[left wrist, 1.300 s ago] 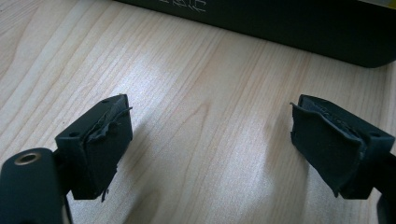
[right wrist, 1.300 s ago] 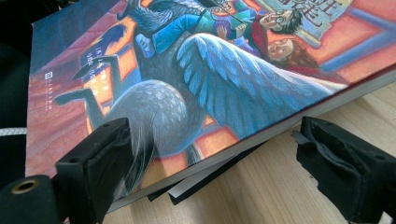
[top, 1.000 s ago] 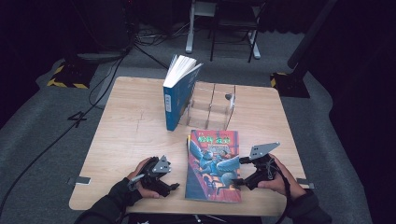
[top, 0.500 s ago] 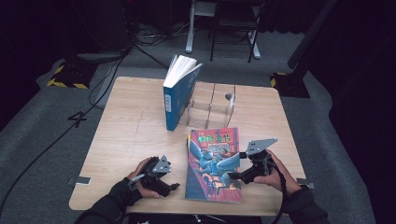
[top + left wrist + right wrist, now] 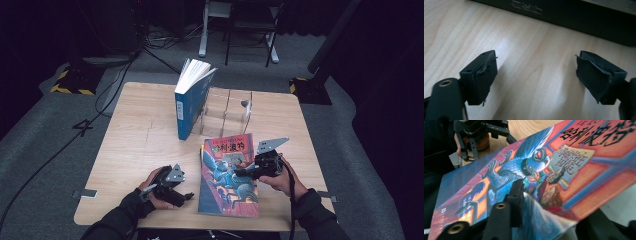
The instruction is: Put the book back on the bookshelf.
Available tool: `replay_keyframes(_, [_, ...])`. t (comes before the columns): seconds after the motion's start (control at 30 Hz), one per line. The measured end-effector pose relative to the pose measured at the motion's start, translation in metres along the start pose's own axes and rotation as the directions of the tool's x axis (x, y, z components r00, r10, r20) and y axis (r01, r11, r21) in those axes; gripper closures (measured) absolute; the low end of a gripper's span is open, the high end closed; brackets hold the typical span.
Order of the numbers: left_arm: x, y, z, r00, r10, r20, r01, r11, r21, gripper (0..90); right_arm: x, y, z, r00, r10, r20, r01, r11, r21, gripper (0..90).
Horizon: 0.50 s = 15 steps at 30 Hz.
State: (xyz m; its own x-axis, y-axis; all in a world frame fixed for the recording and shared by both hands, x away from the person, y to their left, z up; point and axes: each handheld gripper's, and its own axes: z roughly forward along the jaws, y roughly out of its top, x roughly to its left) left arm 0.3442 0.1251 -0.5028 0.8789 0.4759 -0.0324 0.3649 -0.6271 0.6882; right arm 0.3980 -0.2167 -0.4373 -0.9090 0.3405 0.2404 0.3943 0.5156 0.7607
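Colourful illustrated paperback book (image 5: 229, 174) lies flat on the pale wooden counter (image 5: 135, 150), near edge. My right claw (image 5: 239, 173) has just closed on its right edge, cover pinched and lifting. Left claw (image 5: 187, 196) gapes empty beside it.

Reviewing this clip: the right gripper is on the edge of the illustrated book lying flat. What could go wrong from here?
1. The right gripper has just been closing on the colourful book, and in the right gripper view the cover curls up at the upper jaw: it may pinch the cover alone, creasing or tearing it.
2. Lifted by one edge, the book could sag or slip out.
3. The left gripper rests open on the table beside the spine, giving no support.
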Motion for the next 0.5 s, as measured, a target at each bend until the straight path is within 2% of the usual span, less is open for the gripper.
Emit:
replay_keyframes(0.03, [0.002,0.002,0.001,1.0,-0.006,0.001,0.006,1.0,0.001,20.7,0.002,0.001,0.001,0.9998,-0.017,0.012,0.017,1.0,-0.004,66.4])
replay_keyframes(0.13, [0.009,0.008,0.002,0.9996,-0.023,0.018,0.024,0.9996,-0.018,20.7,0.003,0.002,0.002,0.9992,-0.027,0.029,0.027,1.0,-0.015,68.8])
replay_keyframes(0.23, [0.015,0.014,0.003,0.9998,-0.005,-0.018,0.005,0.9993,-0.036,22.3,0.005,0.004,0.006,0.9979,-0.045,0.046,0.046,0.999,-0.03,71.7])
replay_keyframes(0.4, [0.031,0.023,0.001,0.9983,-0.044,-0.038,0.04,0.996,-0.08,27.8,0.006,0.008,0.01,0.9958,-0.075,0.052,0.077,0.997,-0.028,73.3])
replay_keyframes(0.47, [0.037,0.027,0.003,0.9984,-0.053,-0.02,0.052,0.9952,-0.083,32.5,0.006,0.009,0.012,0.9952,-0.083,0.052,0.085,0.996,-0.035,73.9])
replay_keyframes(0.5, [0.041,0.03,0.004,0.9972,-0.071,-0.021,0.069,0.9929,-0.097,32.9,0.006,0.009,0.013,0.9949,-0.086,0.052,0.088,0.995,-0.037,74.0])
